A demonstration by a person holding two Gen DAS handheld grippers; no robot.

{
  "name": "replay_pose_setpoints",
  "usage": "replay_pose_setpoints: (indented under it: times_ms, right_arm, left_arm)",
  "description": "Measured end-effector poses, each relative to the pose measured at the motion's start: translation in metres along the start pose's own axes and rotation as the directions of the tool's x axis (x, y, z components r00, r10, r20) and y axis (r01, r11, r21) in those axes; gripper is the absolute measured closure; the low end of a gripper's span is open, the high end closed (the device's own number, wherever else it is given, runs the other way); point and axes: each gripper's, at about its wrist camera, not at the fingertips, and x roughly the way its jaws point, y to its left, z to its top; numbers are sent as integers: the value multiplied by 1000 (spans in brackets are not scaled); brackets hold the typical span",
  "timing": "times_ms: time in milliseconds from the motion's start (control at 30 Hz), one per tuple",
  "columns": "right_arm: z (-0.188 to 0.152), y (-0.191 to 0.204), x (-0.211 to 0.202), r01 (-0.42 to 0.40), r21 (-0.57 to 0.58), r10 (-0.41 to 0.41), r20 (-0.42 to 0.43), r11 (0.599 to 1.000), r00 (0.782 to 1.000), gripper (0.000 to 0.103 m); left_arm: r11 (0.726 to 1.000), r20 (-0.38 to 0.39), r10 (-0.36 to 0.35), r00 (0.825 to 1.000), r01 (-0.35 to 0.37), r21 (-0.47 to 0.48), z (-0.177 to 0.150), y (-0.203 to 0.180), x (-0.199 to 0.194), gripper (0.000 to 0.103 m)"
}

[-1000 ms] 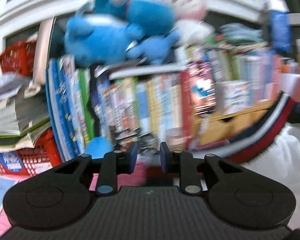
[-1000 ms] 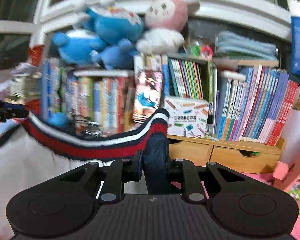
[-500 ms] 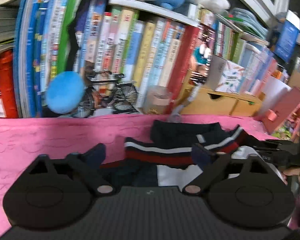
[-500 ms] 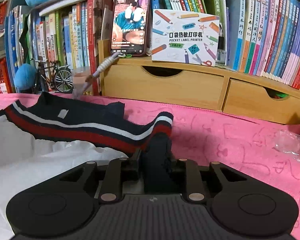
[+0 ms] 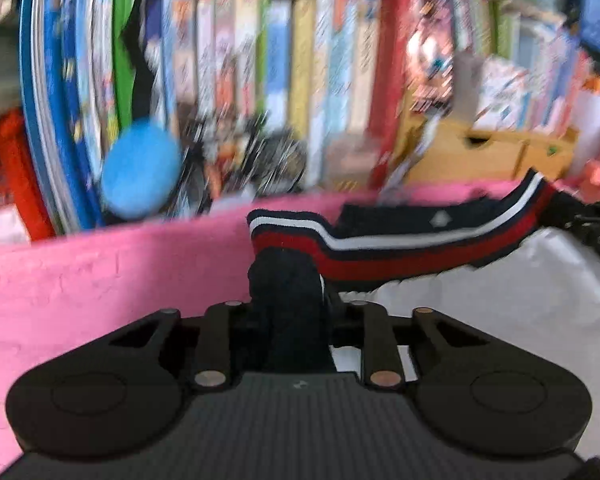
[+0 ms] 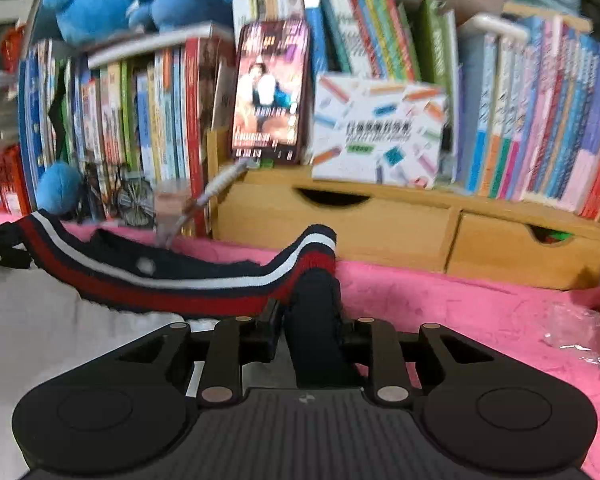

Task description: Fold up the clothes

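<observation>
While both the left gripper [image 5: 288, 316] and the right gripper [image 6: 314, 320] clench the navy, red-and-white striped knit hem [image 6: 172, 284] at frame centre, the left jaws having just closed on it, folding seems barely begun.

Books [image 6: 540, 120] above wooden drawers [image 6: 380, 224]; phone [image 6: 272, 88] upright; pink cloth [image 5: 100, 280].

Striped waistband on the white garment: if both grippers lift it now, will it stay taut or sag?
Probably sag: the striped waistband already dips between the left gripper and right gripper. The white garment looks soft and would likely drape. The ribbed knit should resist slipping.
</observation>
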Motion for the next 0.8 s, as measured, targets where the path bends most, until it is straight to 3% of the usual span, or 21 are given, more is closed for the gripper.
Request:
replay_pose_setpoints:
  times_ms: [67, 133, 167, 233, 333, 533, 667, 700, 800]
  right_arm:
    - [-7, 3, 14, 17, -19, -17, -31, 1000, 999, 69]
    - [-8, 0, 19, 19, 4, -19, -49, 1000, 999, 63]
    - [-8, -4, 21, 18, 26, -17, -55, 999, 998, 60]
    - [-9, -11, 21, 39, 71, -35, -64, 997, 997, 42]
    - [-12, -20, 3, 79, 124, -73, -52, 989, 996, 29]
    - [-23, -33, -79, 61, 207, -79, 83, 976, 993, 10]
    - [-40, -18, -121, -52, 235, 21, 132, 970, 991, 9]
    - [-45, -7, -129, -87, 222, 59, 129, 971, 990, 10]
    - [-57, 46, -148, -179, 93, 170, 102, 979, 980, 11]
  left_arm:
    - [998, -3, 58, 998, -58, -17, -1, 4, 3, 25]
    - [992, -9, 117, 993, -117, -47, 2, 8, 3, 6]
    - [990, -13, 121, 993, -122, -64, 4, 13, 2, 5]
    - [989, -7, 124, 992, -124, -80, 2, 19, -11, 5]
    - [983, 34, 182, 983, -181, -37, -3, 22, -40, 3]
    - [959, 126, 277, 953, -283, 33, -21, 24, -90, 0]
    - [933, 164, 354, 921, -361, 11, -31, 10, -112, 0]
    - [936, 179, 349, 920, -353, -13, -35, 5, -121, 0]
    - [971, 255, 238, 937, -238, -31, -59, -23, -159, 0]
